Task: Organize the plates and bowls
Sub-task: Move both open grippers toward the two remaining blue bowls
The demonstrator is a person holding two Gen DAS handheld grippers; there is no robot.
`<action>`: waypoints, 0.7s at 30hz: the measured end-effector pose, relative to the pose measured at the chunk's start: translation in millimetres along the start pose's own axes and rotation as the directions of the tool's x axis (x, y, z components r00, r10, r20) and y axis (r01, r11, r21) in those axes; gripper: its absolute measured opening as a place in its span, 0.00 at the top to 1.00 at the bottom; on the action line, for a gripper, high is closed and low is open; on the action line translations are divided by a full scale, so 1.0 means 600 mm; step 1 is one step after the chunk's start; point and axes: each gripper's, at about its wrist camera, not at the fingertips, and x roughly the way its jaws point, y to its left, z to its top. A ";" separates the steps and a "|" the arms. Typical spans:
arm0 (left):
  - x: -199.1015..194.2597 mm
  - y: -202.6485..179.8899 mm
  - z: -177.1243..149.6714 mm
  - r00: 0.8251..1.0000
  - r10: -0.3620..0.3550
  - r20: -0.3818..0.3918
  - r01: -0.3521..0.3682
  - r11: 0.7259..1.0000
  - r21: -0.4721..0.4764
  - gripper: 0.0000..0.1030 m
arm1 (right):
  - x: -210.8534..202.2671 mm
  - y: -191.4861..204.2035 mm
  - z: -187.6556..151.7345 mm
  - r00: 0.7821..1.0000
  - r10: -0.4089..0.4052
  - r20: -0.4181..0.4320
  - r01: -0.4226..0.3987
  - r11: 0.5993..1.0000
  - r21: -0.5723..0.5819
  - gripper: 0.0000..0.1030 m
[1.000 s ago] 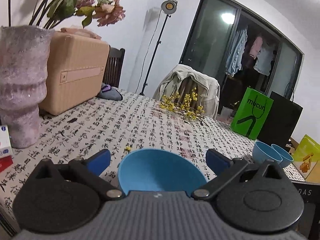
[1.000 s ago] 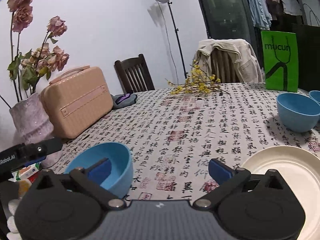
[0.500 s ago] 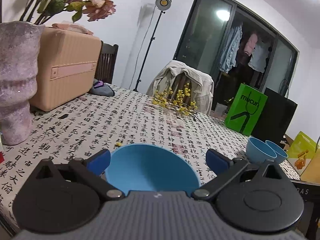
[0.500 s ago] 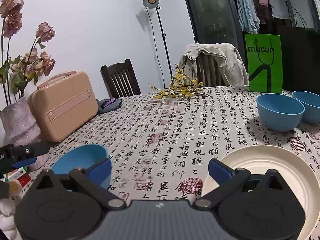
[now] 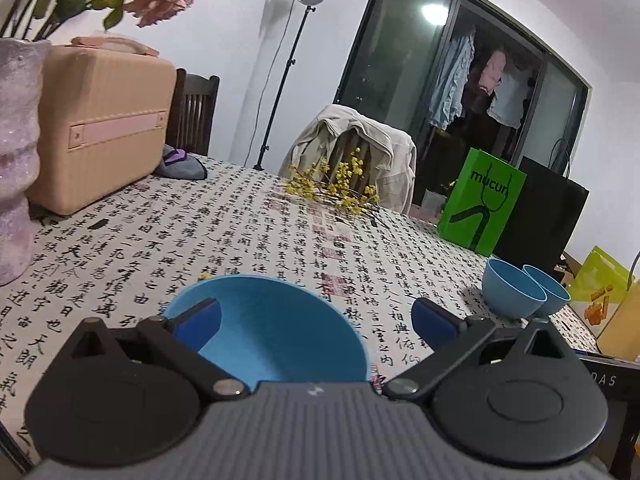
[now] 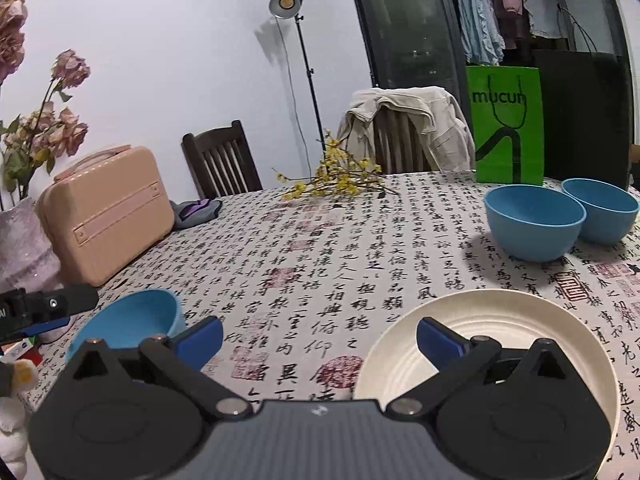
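At six o'clock of the left view, the left gripper [image 5: 316,318] gapes wide over a round blue plastic bowl [image 5: 276,332] — nothing gripped. The right gripper [image 6: 320,338] is spread wide too — its right finger [image 6: 440,338] over a ridged cream plate [image 6: 552,320].

On the table [image 6: 328,264] before you, the near bowl [image 5: 276,332] sits at the left edge, close under your left gripper [image 5: 316,322]. The plate [image 6: 500,344] lies to the right, under your right gripper [image 6: 320,338]. Beyond the plate two bowls [image 6: 534,226] stand touching side by side, a paper bag [image 6: 508,128] behind them. The case [image 6: 106,212] stands far left, next to the vase [image 5: 16,152]
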 end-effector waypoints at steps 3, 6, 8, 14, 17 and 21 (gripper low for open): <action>0.012 -0.014 0.002 1.000 -0.009 -0.009 0.009 1.000 0.004 0.00 | 0.000 -0.016 0.003 1.000 -0.015 0.002 0.015 1.000 0.005 0.00; 0.024 -0.029 0.004 1.000 -0.021 -0.019 0.022 1.000 0.008 0.00 | -0.001 -0.030 0.006 1.000 -0.028 0.008 0.028 1.000 0.006 0.00; 0.031 -0.039 0.005 0.999 -0.033 -0.026 0.033 0.999 0.012 0.00 | -0.004 -0.043 0.011 0.999 -0.036 0.015 0.036 0.999 0.011 0.00; 0.057 -0.077 0.013 0.996 -0.073 -0.054 0.075 0.997 0.027 0.00 | -0.013 -0.084 0.019 0.997 -0.069 0.040 0.068 0.997 0.033 0.00; 0.075 -0.100 0.018 0.990 -0.108 -0.086 0.110 0.994 0.019 0.00 | -0.017 -0.111 0.024 0.995 -0.087 0.048 0.085 0.995 0.047 0.00; 0.099 -0.135 0.022 0.980 -0.157 -0.119 0.160 0.987 0.016 0.00 | -0.019 -0.145 0.030 0.992 -0.110 0.056 0.106 0.992 0.072 0.00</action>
